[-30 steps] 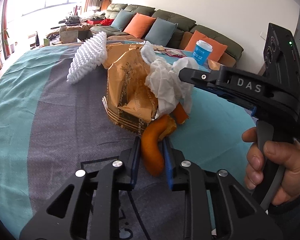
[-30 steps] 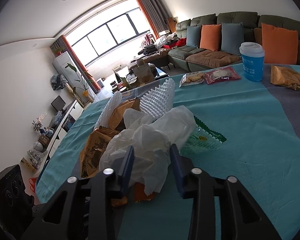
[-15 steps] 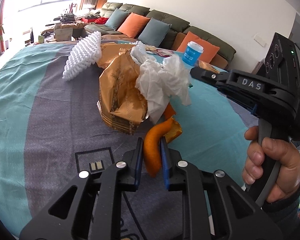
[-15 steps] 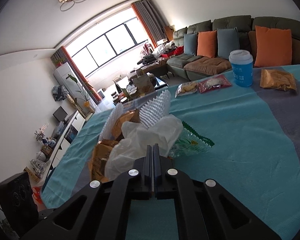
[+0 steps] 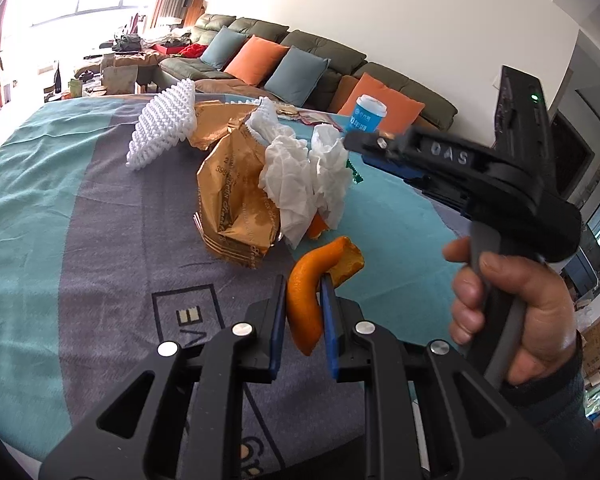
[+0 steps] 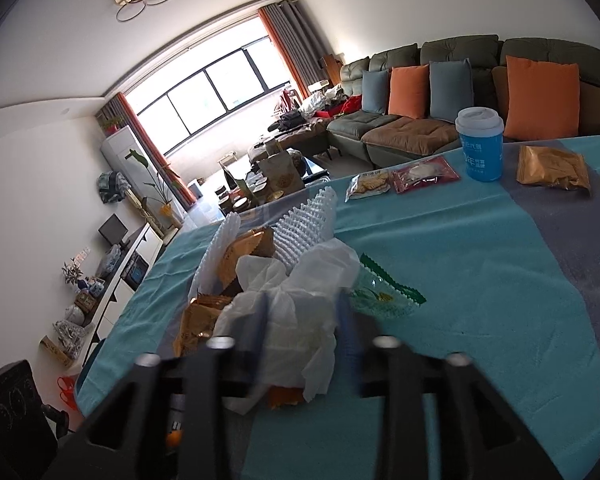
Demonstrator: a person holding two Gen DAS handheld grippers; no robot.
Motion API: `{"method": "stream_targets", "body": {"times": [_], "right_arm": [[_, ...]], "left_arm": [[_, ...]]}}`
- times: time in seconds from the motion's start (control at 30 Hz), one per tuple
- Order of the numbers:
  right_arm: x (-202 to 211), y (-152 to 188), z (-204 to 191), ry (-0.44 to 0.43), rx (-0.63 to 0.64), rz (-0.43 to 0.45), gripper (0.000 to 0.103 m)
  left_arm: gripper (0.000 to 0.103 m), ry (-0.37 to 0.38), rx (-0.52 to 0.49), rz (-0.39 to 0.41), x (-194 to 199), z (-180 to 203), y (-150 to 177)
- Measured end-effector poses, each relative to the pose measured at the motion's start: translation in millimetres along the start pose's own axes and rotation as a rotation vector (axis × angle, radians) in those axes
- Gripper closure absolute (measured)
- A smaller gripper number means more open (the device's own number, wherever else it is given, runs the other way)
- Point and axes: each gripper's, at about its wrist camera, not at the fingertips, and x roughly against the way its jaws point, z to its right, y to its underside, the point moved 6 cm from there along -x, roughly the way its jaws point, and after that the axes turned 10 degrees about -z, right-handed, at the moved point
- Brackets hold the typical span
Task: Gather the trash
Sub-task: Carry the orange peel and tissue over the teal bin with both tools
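A trash pile lies on the table: crumpled white tissue point(image 5: 304, 178), a gold snack wrapper point(image 5: 232, 200) and white foam netting point(image 5: 162, 128). My left gripper point(image 5: 303, 284) is shut on an orange peel point(image 5: 306, 300) just in front of the pile. My right gripper point(image 6: 302, 312) is open, its blurred fingers on either side of the tissue point(image 6: 296, 304). The right gripper also shows in the left wrist view point(image 5: 440, 156), at the right of the pile.
A green clear wrapper point(image 6: 384, 296) lies right of the tissue. Farther back stand a blue lidded cup point(image 6: 480, 148), two snack packets point(image 6: 400, 178) and a gold packet point(image 6: 552, 168). A sofa with cushions point(image 6: 460, 92) stands behind the table.
My right gripper closed half a second ago and has opened again around the tissue. My left gripper stays shut on the orange peel and has drawn back slightly from the pile.
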Motion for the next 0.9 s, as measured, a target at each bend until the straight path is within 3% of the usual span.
{"method": "stream_targets", "body": {"times": [0.17,0.27,0.43,0.7,0.9], "right_arm": [[-13.1,-5.8,-3.2,0.017,0.012,-0.031,0.05],[-25.7,-3.9,-0.9,0.024,0.014,-0.07,0.073],[-27.5,0.6,4.1,0.025,-0.005,-0.078,0.094],[13.4,-6.6,-2.0,0.029,-0.003,0.025,0.098],[51.2,-13.6,-37.1,-0.019,0.061,0.093,0.098]], "left_arm": [[0.086,0.006,0.003,0.019,10.3,-0.2,-0.5],[0.086,0.004,0.007,0.035,15.8,-2.1,-2.9],[0.086,-0.006,0.019,0.067,27.0,-6.5,-8.0],[0.086,-0.036,0.046,0.135,54.4,-22.4,-21.2],[0.086,-0.07,0.068,0.193,80.8,-35.5,-25.5]]}}
